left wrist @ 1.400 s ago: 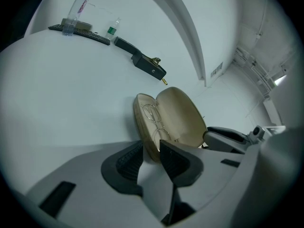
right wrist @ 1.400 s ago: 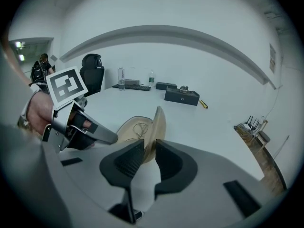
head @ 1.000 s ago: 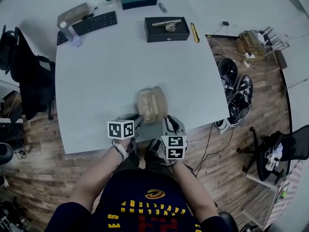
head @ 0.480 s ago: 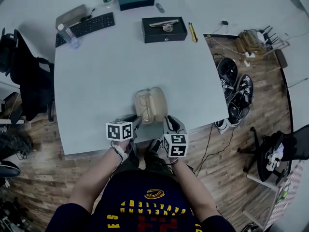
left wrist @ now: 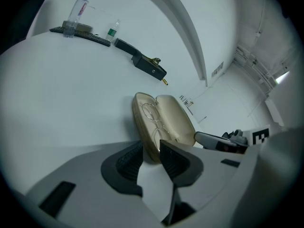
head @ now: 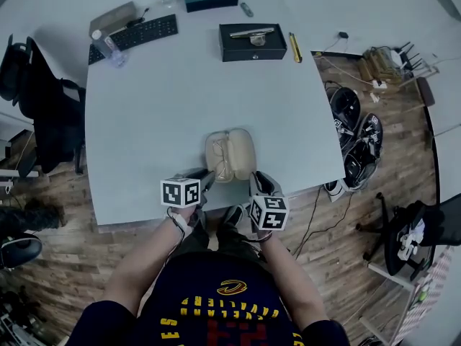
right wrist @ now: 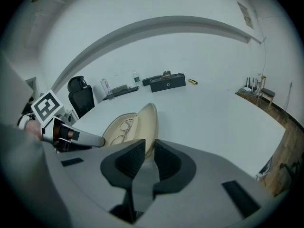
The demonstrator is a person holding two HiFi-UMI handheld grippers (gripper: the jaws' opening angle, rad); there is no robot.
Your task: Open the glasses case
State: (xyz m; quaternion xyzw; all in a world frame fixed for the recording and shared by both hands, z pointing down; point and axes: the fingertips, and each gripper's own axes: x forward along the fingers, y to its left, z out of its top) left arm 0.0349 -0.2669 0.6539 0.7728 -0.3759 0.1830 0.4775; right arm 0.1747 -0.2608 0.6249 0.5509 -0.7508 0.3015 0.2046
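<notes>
At the near edge of the worktop [head: 158,99], about midway along it, the glasses case [head: 229,155] lies with its two halves parted and its long axis pointing away from the person.

Findings:
- The case is open. The base [left wrist: 142,127] rests on the worktop with a pair of wire-framed glasses [left wrist: 154,118] inside it. The lid [right wrist: 146,118] is swung out to the right and, in the right gripper view, stands tilted on its hinge side rather than lying flat.
- The left gripper [left wrist: 151,148] is clamped on the near end of the base, with the rim between its pads, pinning it down.
- The right gripper [right wrist: 147,148] is clamped on the near edge of the lid, its jaws drawn narrow with the thin shell between them.
- Both grippers meet the case from the person's side, close together but not touching.
- A keyboard [head: 133,33] and a black box [head: 252,42] sit along the far edge, well apart from the work.

Assessment: the opening step appears to be at or very near its end, since the interior and the glasses are fully exposed. The next move probably calls for easing the lid to the limit of its hinge while the base is held, then letting go of the lid first. Letting go of the base too early could let the case shift or spring partly closed.
</notes>
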